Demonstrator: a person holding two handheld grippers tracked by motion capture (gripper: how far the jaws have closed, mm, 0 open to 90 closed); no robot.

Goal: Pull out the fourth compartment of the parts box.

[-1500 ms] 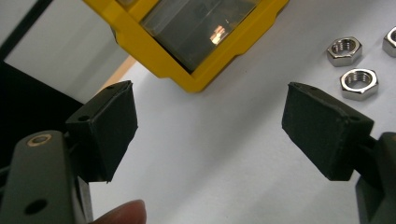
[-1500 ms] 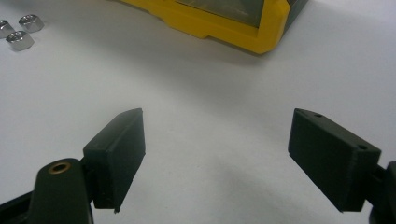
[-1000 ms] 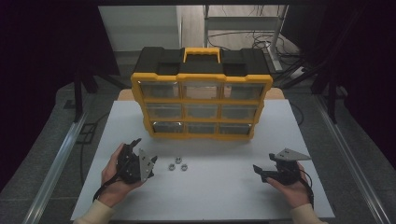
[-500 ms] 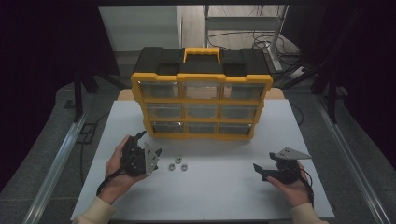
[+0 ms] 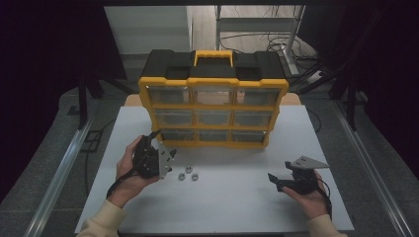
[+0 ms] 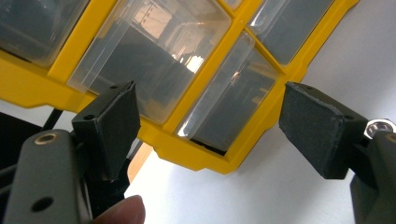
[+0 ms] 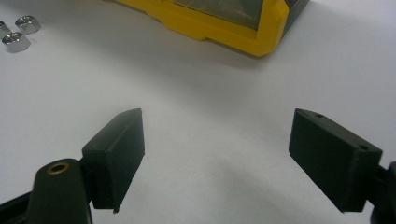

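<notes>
We hold the left gripper raised off the white tabletop, aimed at the lower left corner of the yellow organizer. Its jaws stand spread with nothing between them. In the left gripper view, the clear drawers of the organizer sit just ahead of the jaws, not touching them. The organizer stands upright at the far side of the tabletop, its black top and yellow handle uppermost. Three small metal nuts lie on the tabletop just beside the left gripper, near the organizer's front. We rest the right gripper low over the tabletop, well apart from the nuts, its jaws spread and empty.
</notes>
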